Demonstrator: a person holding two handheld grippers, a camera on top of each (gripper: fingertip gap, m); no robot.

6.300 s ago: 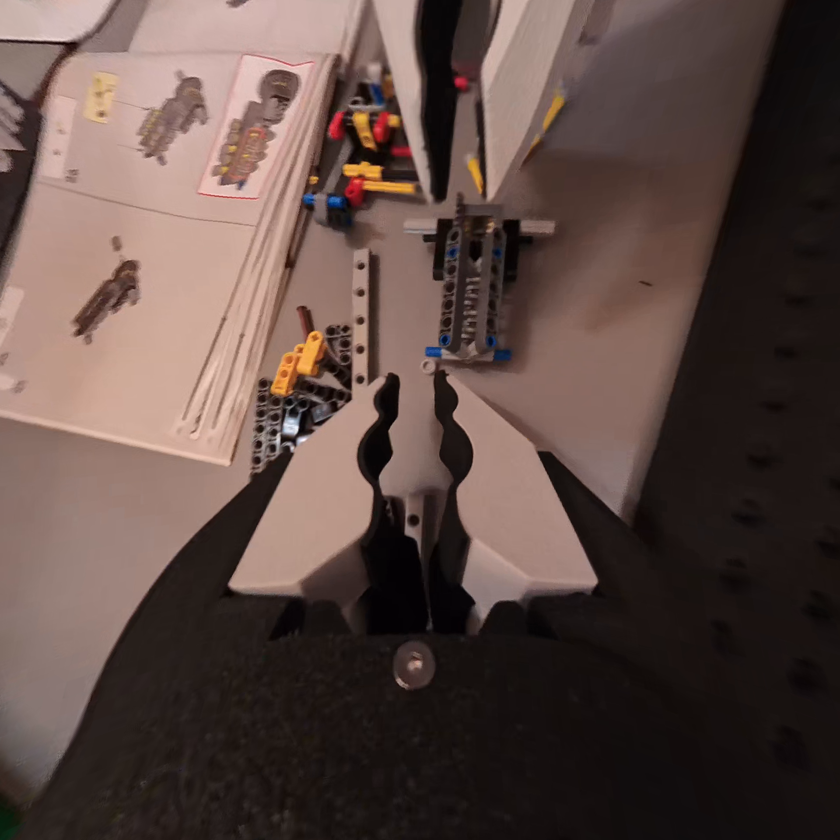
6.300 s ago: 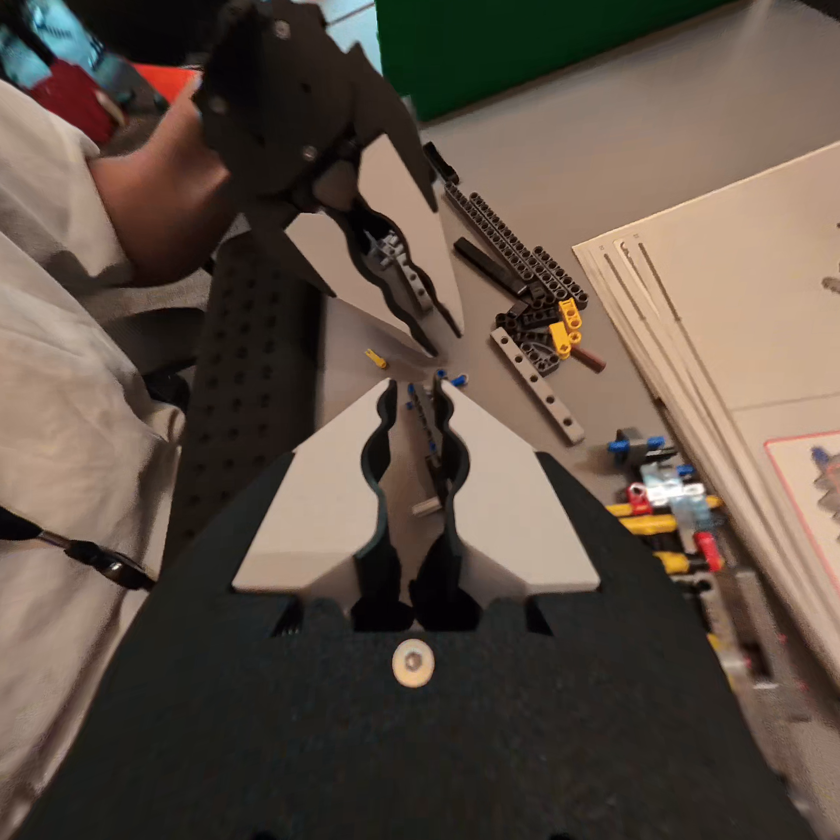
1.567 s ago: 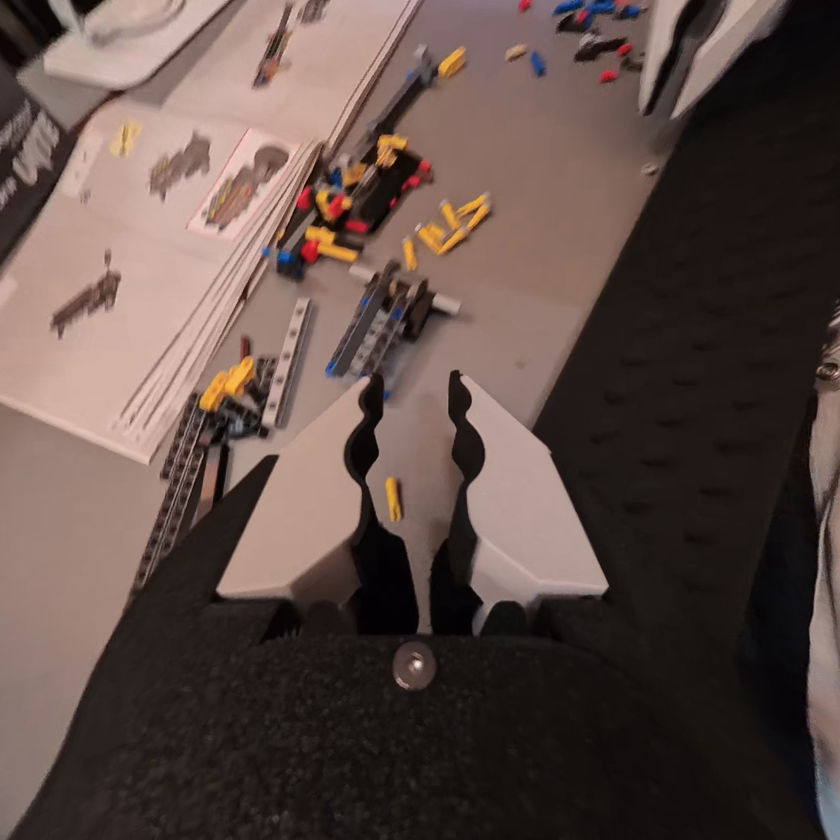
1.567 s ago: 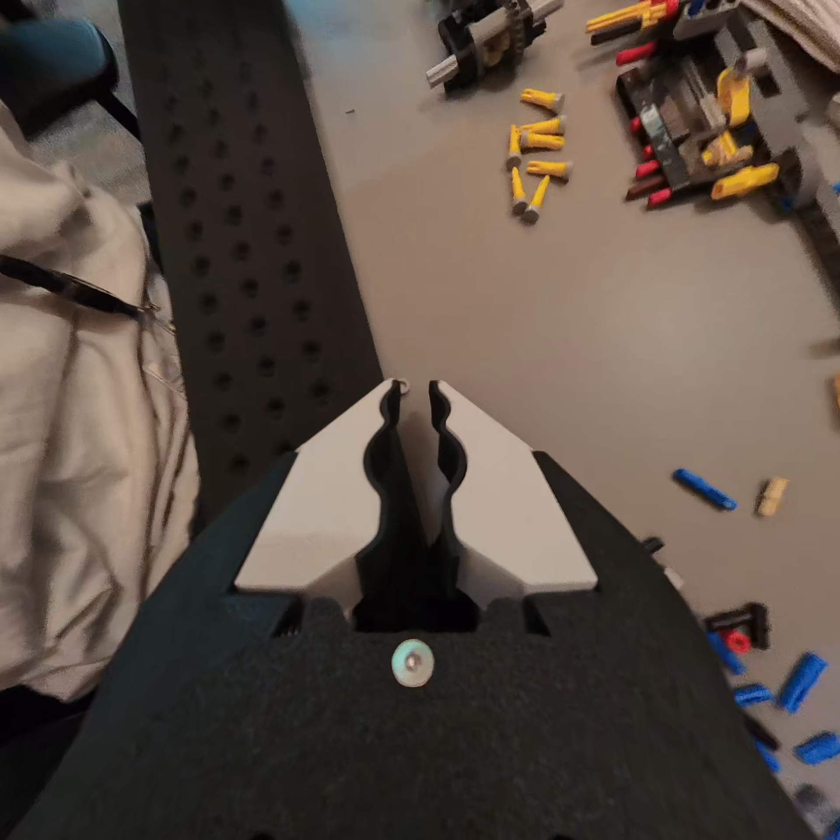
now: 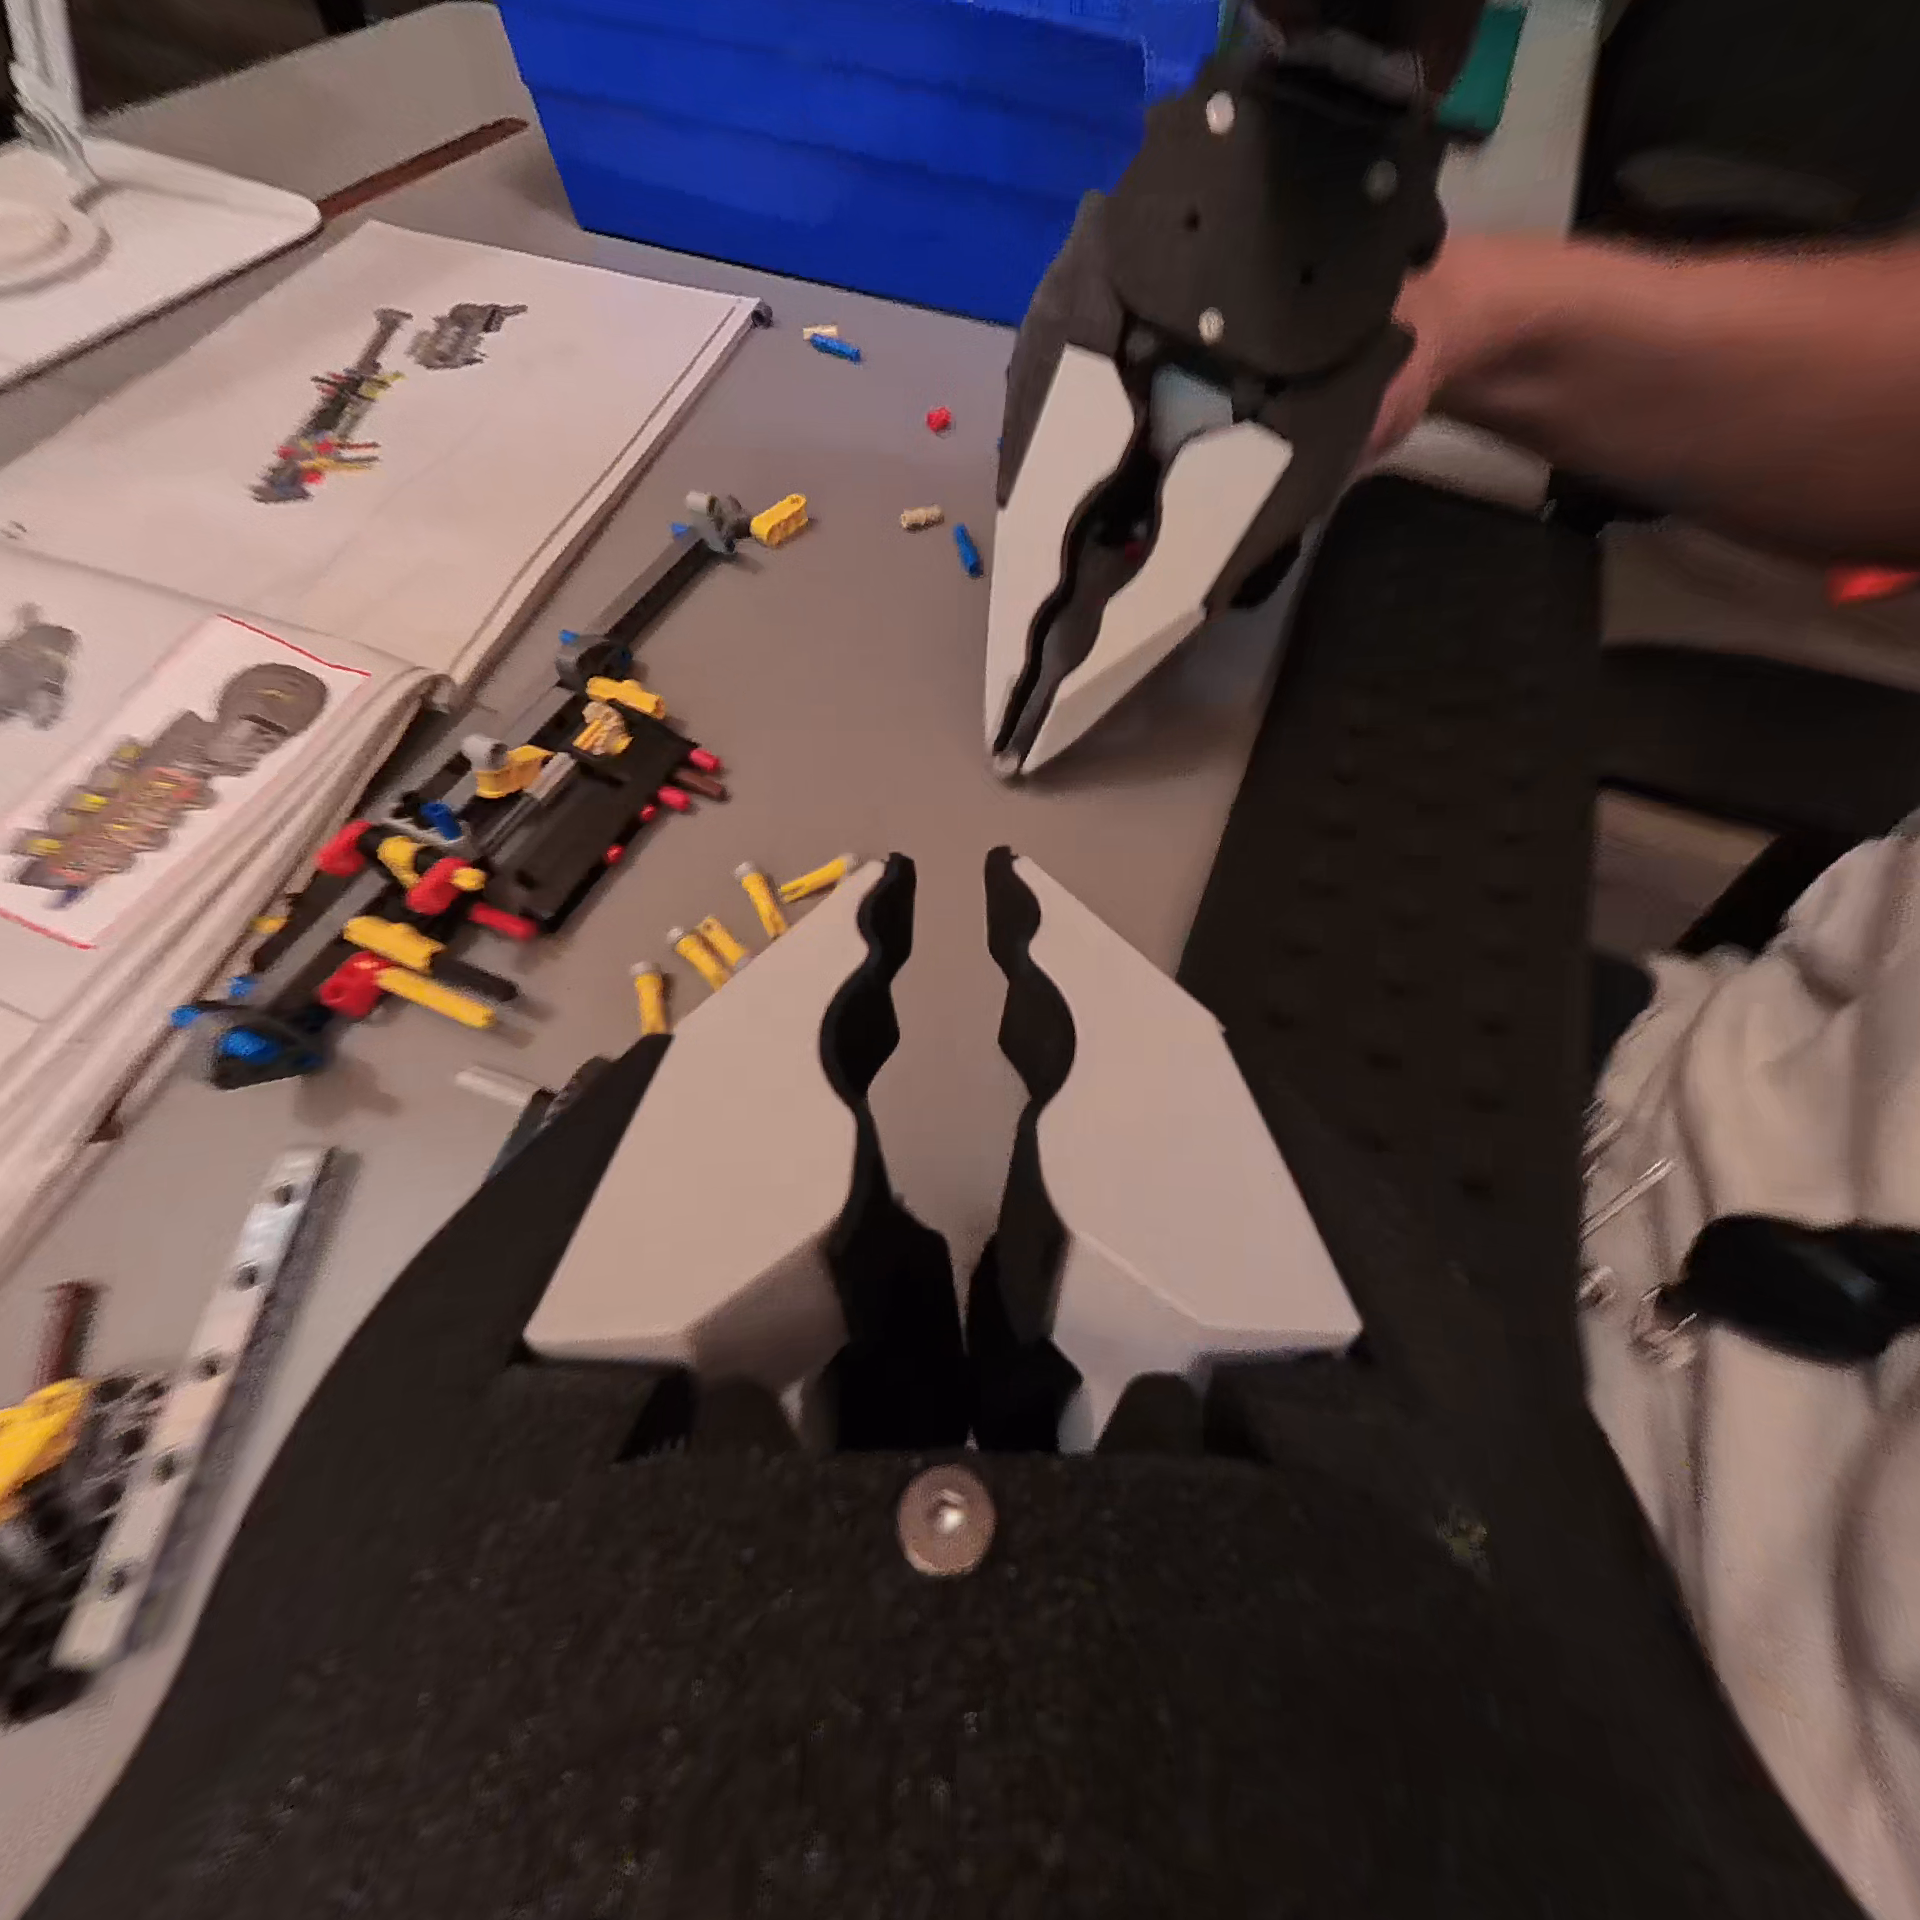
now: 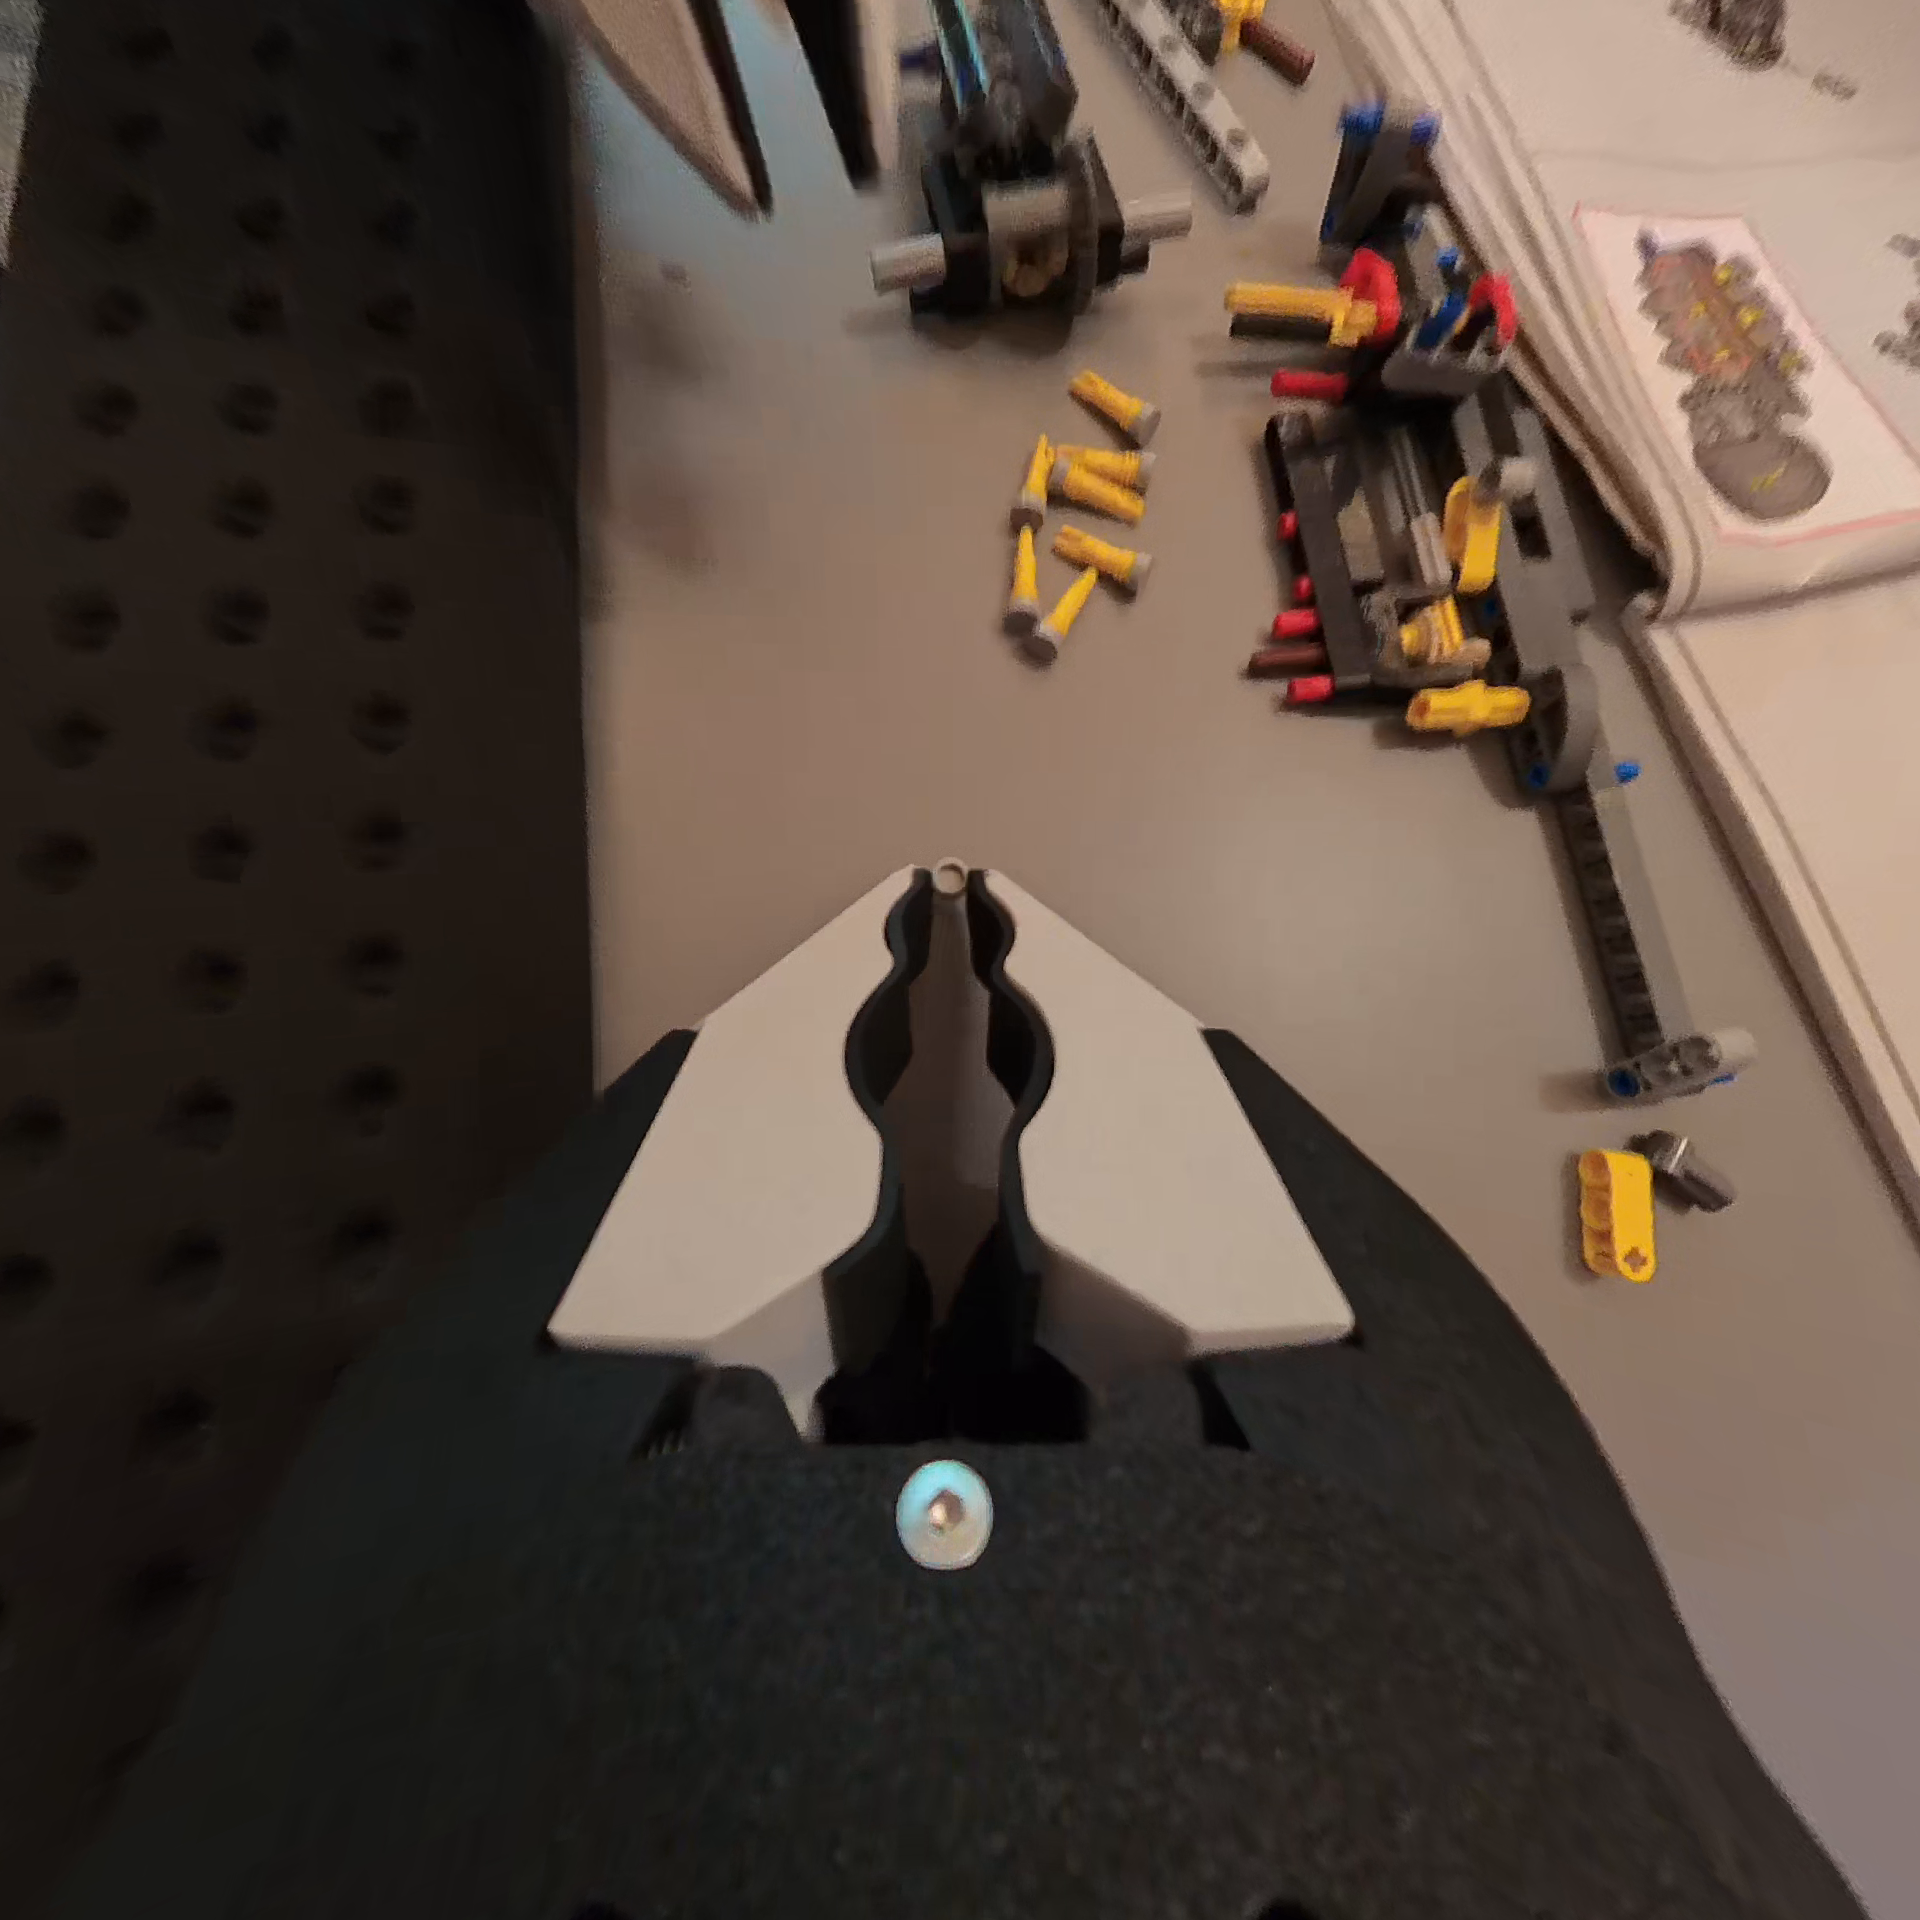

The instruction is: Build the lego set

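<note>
Pinching a tiny grey bush (image 6: pixel 950 876) right at its tips, the right gripper (image 6: pixel 948 883) had its fingers drawn almost together, the little ring caught between them above the grey table (image 6: pixel 1143 935). From the left wrist view that same right gripper (image 5: pixel 1006 764) pointed steeply down, tips close to the tabletop beside the black perforated strip (image 5: pixel 1403 883), with a person's hand (image 5: pixel 1621 384) on its body.

The left gripper (image 5: pixel 948 862) hovered over bare table (image 5: pixel 862 665) with its fingers parted by a clear gap and nothing between them.

Off to its left lay the long partly built Lego assembly (image 5: pixel 499 831), a dark frame dotted with yellow, red and blue parts, running diagonally beside the open instruction booklet (image 5: pixel 343 499). A scatter of yellow pins (image 5: pixel 717 940) lay just ahead of the left finger (image 5: pixel 727 1143). A light grey beam (image 5: pixel 223 1351) lay near the lower left edge, blurred.

In the right wrist view the yellow pins (image 6: pixel 1081 509) clustered well ahead of the tips, the assembly (image 6: pixel 1413 561) lay to the right against the booklet (image 6: pixel 1725 416), and a smaller black sub-assembly with a grey axle (image 6: pixel 1023 239) lay farther off. A yellow connector (image 6: pixel 1616 1216) lay alone at the right. A blue bin (image 5: pixel 831 135) stood at the table's far side.
</note>
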